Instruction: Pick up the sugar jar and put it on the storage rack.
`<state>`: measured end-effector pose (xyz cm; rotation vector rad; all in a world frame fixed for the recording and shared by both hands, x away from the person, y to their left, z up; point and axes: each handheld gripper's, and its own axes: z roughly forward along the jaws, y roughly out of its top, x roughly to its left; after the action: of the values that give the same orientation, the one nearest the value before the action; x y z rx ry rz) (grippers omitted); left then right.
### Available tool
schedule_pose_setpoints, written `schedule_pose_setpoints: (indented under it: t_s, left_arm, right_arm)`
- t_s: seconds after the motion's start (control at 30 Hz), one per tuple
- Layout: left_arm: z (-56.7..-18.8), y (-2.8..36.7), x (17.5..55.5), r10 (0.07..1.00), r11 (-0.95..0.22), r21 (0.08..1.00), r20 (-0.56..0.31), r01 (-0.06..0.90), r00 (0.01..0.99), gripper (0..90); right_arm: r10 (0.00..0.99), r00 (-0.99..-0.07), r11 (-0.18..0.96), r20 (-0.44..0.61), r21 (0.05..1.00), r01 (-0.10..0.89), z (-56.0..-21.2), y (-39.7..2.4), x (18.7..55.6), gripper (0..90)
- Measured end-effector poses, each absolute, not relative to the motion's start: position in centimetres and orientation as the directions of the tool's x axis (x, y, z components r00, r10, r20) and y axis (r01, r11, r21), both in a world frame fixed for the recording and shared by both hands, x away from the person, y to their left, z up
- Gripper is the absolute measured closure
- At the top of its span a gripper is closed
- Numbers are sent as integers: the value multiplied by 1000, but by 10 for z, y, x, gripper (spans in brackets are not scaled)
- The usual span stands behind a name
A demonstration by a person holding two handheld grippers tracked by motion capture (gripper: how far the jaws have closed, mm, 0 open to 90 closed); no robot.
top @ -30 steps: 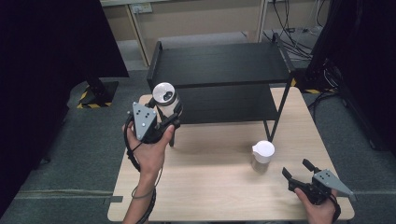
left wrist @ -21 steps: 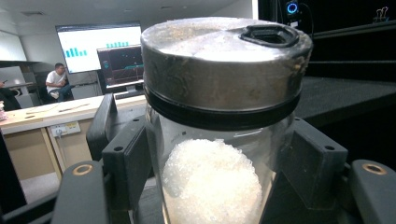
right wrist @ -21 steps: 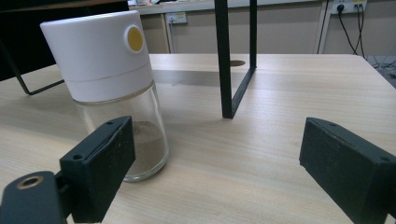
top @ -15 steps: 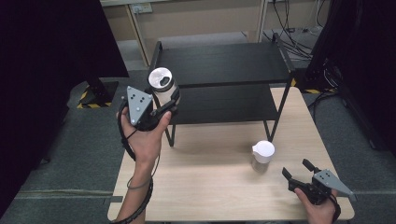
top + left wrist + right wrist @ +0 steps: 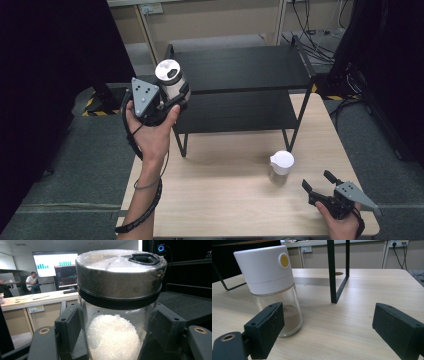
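Resting right gripper (image 5: 320, 188): stayed put at the table's (image 5: 225, 200) near edge, jaws spread wide, empty.
White-capped shaker (image 5: 281, 167): stood unmoved just beyond it.
Left gripper (image 5: 167, 102): clamped on the steel-lidded jar (image 5: 171, 80) of white crystals, had risen since earlier, level with the black shelf's (image 5: 240, 67) top.

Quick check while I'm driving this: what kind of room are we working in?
Most likely an office-style lab or test room, not a kitchen: a wall screen showing bar charts, a long desk with a seated person, and cables trailing over grey carpet behind the wooden table.
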<state>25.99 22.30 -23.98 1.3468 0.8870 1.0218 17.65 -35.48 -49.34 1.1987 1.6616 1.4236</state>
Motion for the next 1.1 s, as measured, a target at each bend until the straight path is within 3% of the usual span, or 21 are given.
schedule_pose_setpoints:
  t_s: [1.1]
  left_arm:
    - [-228,216,306,952,-64,998,63,-5,298,304]
  right_arm:
    - [917,-388,-1,94,972,233,-493,-356,177,108]
